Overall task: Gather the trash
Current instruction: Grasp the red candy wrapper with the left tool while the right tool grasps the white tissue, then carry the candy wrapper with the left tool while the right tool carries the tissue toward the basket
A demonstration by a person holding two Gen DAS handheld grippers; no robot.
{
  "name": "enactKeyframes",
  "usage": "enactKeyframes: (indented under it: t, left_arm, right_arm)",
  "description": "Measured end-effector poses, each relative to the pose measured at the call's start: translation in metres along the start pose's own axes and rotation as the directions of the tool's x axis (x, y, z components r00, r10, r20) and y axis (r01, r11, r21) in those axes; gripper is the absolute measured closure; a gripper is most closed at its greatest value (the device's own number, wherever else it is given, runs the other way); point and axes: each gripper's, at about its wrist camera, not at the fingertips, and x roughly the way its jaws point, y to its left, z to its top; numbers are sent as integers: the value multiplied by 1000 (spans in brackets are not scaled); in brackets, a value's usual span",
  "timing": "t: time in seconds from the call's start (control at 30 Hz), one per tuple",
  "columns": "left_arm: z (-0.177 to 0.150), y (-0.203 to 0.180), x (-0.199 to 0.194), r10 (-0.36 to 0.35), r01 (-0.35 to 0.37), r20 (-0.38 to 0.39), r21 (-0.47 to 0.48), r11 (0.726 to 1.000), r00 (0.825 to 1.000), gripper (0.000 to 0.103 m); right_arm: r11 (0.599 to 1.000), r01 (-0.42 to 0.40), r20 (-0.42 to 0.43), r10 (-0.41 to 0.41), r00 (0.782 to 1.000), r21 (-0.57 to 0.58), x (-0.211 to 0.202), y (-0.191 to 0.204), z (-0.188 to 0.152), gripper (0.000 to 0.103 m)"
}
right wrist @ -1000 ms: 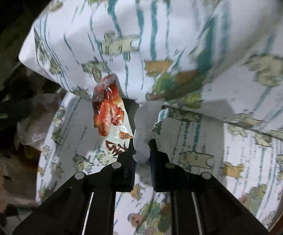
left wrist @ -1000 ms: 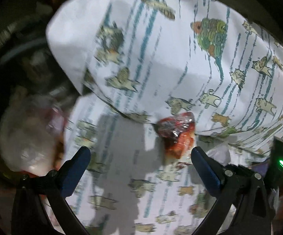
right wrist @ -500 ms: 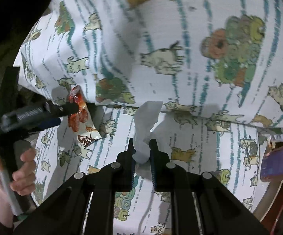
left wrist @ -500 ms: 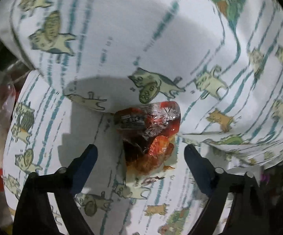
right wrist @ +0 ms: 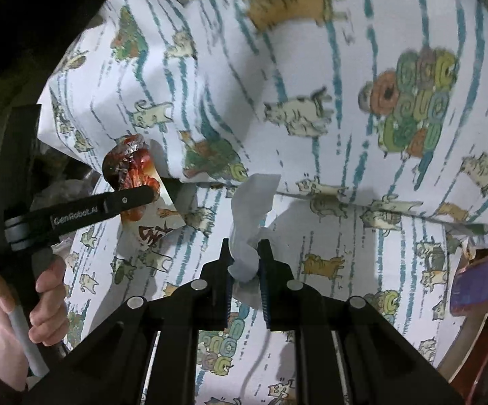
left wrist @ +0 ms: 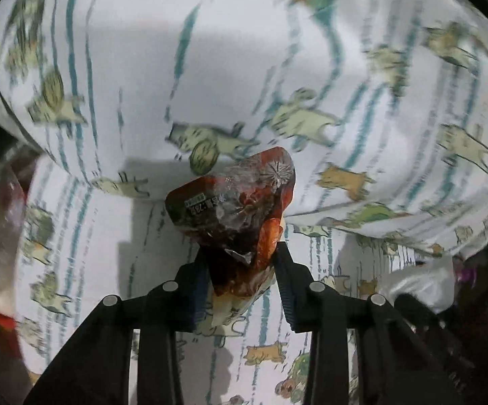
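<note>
Since a second ago my left gripper [left wrist: 242, 253] dropped onto the red wrapper [left wrist: 240, 209], jaws closing around it; right gripper [right wrist: 244, 256] stays clamped on the tissue [right wrist: 252, 199].

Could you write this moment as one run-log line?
left gripper: closing around red wrapper | right gripper: shut on white tissue | surface: cat-print sheet

The bedsheet [right wrist: 362, 246] was white with teal stripes and cartoon cats; the wrapper [left wrist: 240, 209] was glossy red-orange; the tissue [right wrist: 254, 199] was white.
</note>
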Motion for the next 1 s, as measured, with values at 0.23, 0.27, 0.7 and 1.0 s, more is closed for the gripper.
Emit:
enactKeyframes:
  t: [0.23, 0.27, 0.7, 1.0]
  left_arm:
    - [-12, -21, -49, -19, 16, 79, 34, 999, 997, 64]
    - [-14, -21, -58, -12, 7, 96, 46, 999, 995, 64]
    - [-21, -36, -177, 1, -69, 361, 176, 982, 933, 64]
    - [-39, -28, -191, 1, -84, 405, 187, 979, 914, 64]
  right_arm:
    - [999, -32, 97, 30, 995, 17, -41, 1, 4, 89]
    - [999, -35, 110, 33, 993, 17, -43, 4, 7, 90]
    - [998, -45, 273, 52, 961, -32, -113, 27, 4, 89]
    - [998, -26, 256, 38, 966, -50, -113, 38, -9, 89]
